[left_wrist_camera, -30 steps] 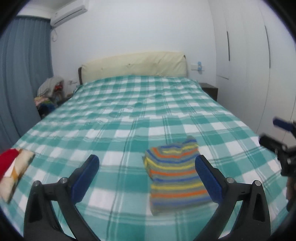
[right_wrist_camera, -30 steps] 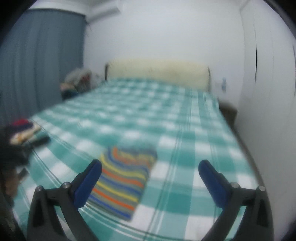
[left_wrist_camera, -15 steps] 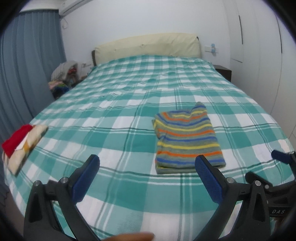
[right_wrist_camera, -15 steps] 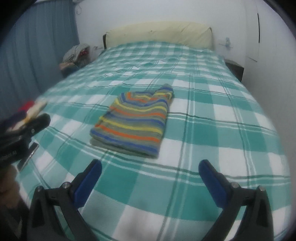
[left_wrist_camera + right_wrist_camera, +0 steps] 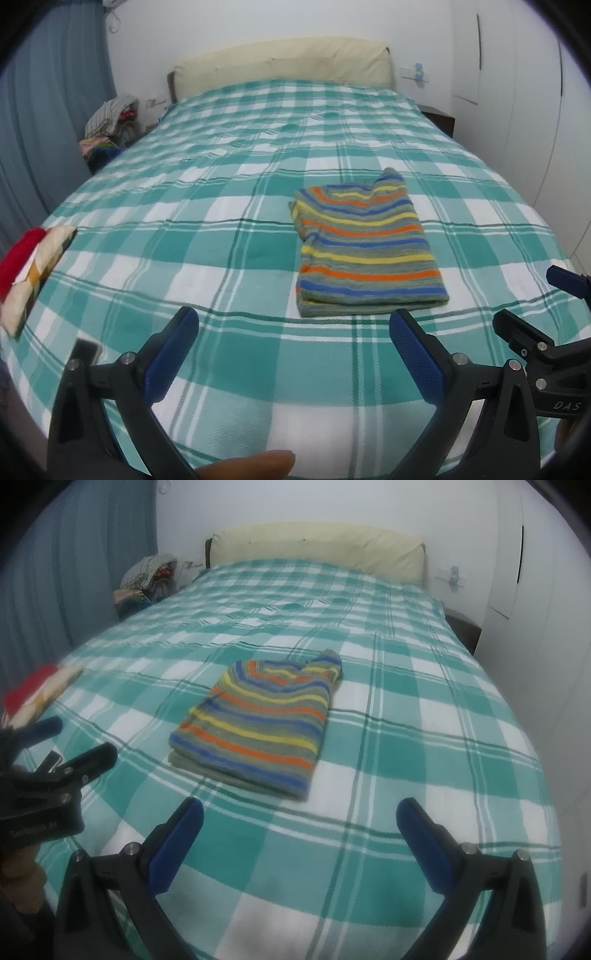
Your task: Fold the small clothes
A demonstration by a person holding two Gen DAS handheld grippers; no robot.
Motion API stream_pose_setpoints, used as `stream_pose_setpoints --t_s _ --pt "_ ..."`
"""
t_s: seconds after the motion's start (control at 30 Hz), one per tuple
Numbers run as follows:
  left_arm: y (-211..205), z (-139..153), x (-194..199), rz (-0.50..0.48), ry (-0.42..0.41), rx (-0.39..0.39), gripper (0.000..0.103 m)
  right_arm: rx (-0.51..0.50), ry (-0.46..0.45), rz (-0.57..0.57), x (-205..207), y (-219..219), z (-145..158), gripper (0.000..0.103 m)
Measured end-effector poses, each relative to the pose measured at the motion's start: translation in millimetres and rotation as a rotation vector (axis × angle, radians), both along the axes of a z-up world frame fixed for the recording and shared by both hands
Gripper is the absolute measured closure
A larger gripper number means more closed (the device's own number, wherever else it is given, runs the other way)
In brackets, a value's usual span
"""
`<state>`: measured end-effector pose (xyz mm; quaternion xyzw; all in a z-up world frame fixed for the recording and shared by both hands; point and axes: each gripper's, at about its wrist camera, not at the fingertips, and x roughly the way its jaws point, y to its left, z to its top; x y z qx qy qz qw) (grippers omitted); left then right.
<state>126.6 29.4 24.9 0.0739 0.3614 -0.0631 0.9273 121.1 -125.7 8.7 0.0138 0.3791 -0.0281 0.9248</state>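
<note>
A striped knit garment (image 5: 364, 247) lies folded flat on the green-and-white checked bed (image 5: 221, 177); it also shows in the right wrist view (image 5: 258, 720). My left gripper (image 5: 293, 345) is open and empty, held back over the bed's near edge, short of the garment. My right gripper (image 5: 299, 840) is open and empty, also near the bed's front edge. Each gripper shows at the side of the other's view: the right one (image 5: 532, 332), the left one (image 5: 70, 753).
A folded red and patterned pile (image 5: 26, 266) lies at the bed's left edge. A dark flat object (image 5: 85, 350) lies near it. A heap of clothes (image 5: 110, 125) sits by the blue curtain. White wardrobe doors (image 5: 517, 92) stand right.
Both grippers have pulled back toward the foot of the bed and risen. The garment now lies farther from the fingers. It has not moved on the bed.
</note>
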Motion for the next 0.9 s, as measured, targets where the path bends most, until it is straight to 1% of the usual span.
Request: stream_pose_setpoints --t_s 0.07,0.2,0.73,0.9 --pt "0 0 -1 0.001 0.003 0.003 0.000 -0.006 0.004 -0.012 -1 -1 0 0.000" --pt "-3 -1 -2 0.011 0.005 0.042 0.000 -0.016 -0.002 -0.034 -5 -3 4 0.000" --pt "8 -6 4 0.028 0.063 0.002 0.000 -0.036 -0.001 -0.027 -9 1 6 0.000" --pt "7 -6 5 0.023 0.063 0.001 0.000 -0.039 0.000 -0.028 -9 1 6 0.000"
